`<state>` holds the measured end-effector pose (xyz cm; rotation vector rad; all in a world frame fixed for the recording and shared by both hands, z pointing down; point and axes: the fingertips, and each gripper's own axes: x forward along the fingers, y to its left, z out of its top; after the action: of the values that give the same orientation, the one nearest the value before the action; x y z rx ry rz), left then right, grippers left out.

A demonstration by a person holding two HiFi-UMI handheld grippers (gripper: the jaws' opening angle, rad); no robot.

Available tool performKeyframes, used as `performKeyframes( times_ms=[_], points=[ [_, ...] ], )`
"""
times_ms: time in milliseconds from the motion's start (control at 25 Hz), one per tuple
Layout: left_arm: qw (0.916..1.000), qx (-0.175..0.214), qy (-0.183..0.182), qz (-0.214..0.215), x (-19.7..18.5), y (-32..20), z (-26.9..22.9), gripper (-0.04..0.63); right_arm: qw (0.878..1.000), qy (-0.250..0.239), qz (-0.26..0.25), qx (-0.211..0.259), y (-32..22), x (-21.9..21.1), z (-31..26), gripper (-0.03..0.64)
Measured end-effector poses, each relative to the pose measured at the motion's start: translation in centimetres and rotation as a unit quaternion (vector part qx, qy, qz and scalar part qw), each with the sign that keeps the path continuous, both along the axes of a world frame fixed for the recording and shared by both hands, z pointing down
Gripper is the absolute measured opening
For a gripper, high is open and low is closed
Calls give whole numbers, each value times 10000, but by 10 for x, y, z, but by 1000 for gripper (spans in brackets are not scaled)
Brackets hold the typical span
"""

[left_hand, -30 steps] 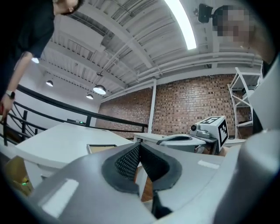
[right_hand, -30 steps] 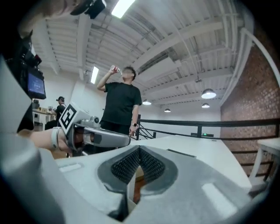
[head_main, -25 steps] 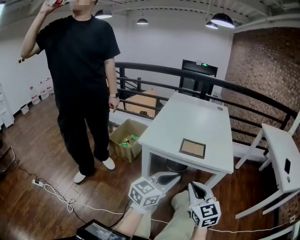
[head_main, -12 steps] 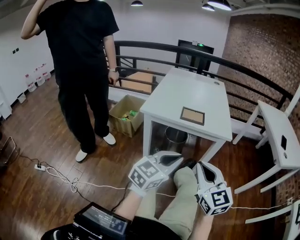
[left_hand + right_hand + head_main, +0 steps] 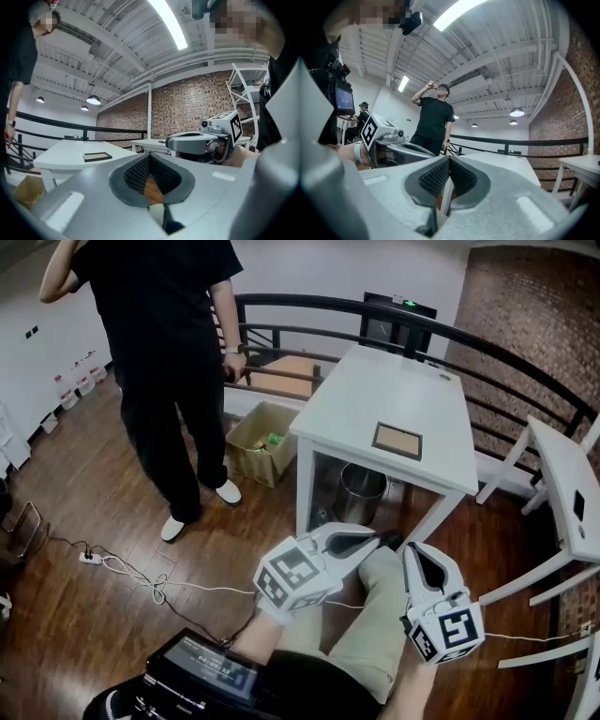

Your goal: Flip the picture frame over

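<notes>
My left gripper (image 5: 372, 540) is empty: its fingers (image 5: 133, 174) are pressed together with nothing between them, only the ridged pads meeting along one seam. My right gripper (image 5: 413, 552) is the same, its fingers (image 5: 433, 178) pressed together on nothing. Both hang side by side over my legs (image 5: 375, 634), above the wooden floor (image 5: 84, 512) and short of the near edge of the white tabletop (image 5: 375, 395).

The picture frame (image 5: 397, 441) lies flat on that tabletop, towards its near right part and a little in from the edge. Its brown face with a dark border is turned up. It is well apart from both pairs of fingers, beyond them and higher than they are, and neither gripper touches it or the table.

In the left gripper view the frame (image 5: 97, 156) sits off to the left of where my fingers point, with the right gripper (image 5: 206, 140) close on the other side. In the right gripper view I see the tabletop (image 5: 501, 161) ahead but cannot make out the frame on it.

A person (image 5: 173, 362) in black stands to the left of the table. A cardboard box (image 5: 262, 439) sits on the floor beside the table, and a metal bucket (image 5: 361, 491) stands under it.
</notes>
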<state>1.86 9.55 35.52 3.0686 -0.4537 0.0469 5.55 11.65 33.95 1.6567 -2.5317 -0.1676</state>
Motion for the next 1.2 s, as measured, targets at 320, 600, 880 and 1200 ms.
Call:
performKeyframes(
  times_ms=[320, 600, 880, 1200],
  points=[
    [9998, -73, 146, -150, -9, -9, 1, 15, 9999, -12, -56, -106, -6, -8, 10, -8],
    [9997, -86, 144, -152, -12, -4, 7, 15, 9998, -131, -17, -116, -1, -6, 19, -8],
    [9999, -18, 105, -128, -10, -2, 6, 15, 9999, -171, -4, -15, -1, -3, 15, -8],
    [10000, 83, -25, -46, -4, -2, 9, 15, 10000, -71, -65, -2, -3, -5, 12, -8]
  ],
)
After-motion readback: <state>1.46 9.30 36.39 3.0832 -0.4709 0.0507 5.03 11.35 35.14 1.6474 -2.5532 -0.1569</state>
